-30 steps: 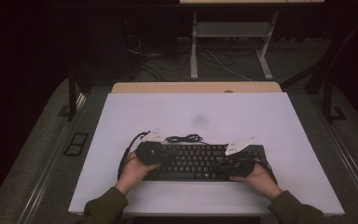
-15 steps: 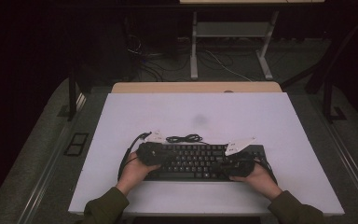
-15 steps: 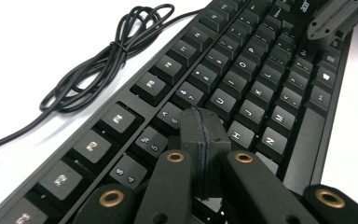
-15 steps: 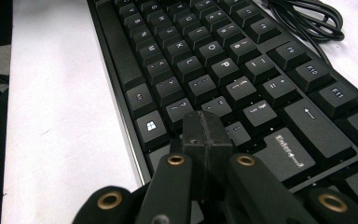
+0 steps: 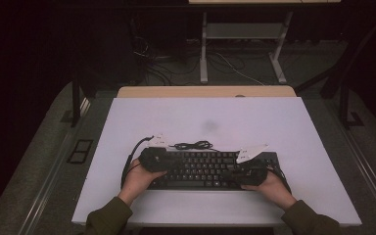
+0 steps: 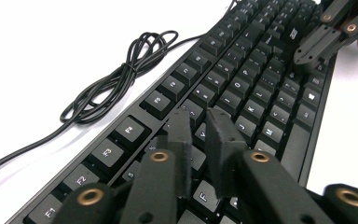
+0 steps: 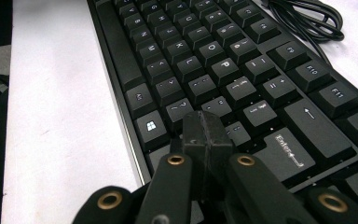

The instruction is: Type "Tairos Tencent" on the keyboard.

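Note:
A black keyboard (image 5: pixel 205 169) lies on the white table (image 5: pixel 205 117), near its front edge. My left gripper (image 5: pixel 168 164) hovers low over the keyboard's left end. Its jaws have just been opening and stand a narrow gap apart (image 6: pixel 200 119) above the letter keys, with nothing between them. My right gripper (image 5: pixel 236 171) is over the keyboard's right end, shut with its tips (image 7: pixel 204 122) pressed together just above the keys near Enter. It also shows at the top right of the left gripper view, as the right gripper (image 6: pixel 317 44). The keyboard's coiled cable (image 5: pixel 193 145) lies on the table behind it.
Beyond the white table is a wooden edge (image 5: pixel 205 91), then a metal desk frame (image 5: pixel 204 54) and loose cables on the dark floor. A small floor plate (image 5: pixel 80 151) sits left of the table. Bare table top lies behind the keyboard and on both sides.

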The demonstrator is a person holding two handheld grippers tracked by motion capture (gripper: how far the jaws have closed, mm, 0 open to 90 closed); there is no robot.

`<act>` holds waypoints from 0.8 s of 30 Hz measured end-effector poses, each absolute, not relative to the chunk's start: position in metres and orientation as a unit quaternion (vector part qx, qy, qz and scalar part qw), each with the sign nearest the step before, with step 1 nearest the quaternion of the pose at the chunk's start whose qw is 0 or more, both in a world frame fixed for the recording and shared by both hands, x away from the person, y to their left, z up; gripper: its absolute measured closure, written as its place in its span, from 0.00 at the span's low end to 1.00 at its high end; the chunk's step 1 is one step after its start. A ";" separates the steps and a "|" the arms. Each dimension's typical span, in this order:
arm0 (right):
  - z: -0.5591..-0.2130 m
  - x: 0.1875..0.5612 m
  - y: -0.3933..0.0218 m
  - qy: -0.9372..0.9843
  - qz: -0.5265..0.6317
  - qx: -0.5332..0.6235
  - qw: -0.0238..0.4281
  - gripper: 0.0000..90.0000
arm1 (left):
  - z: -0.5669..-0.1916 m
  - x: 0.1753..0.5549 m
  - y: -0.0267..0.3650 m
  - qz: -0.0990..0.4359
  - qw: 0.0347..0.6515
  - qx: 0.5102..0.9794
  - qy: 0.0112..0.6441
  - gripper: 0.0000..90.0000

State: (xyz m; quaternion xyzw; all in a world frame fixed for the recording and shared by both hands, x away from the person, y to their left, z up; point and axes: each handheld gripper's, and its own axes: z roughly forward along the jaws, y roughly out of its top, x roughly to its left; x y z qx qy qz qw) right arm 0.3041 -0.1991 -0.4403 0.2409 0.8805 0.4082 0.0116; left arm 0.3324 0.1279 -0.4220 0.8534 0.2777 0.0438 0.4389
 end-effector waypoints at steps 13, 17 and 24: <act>-0.440 0.304 -0.199 0.880 0.409 0.242 0.011 0.99 | -0.419 0.325 0.140 0.049 0.460 0.844 0.271 0.47; -0.441 0.304 -0.199 0.880 0.410 0.241 0.011 0.99 | -0.421 0.321 0.147 0.060 0.460 0.844 0.270 0.36; -0.441 0.304 -0.199 0.880 0.410 0.242 0.011 0.99 | -0.425 0.317 0.155 0.067 0.463 0.839 0.277 0.22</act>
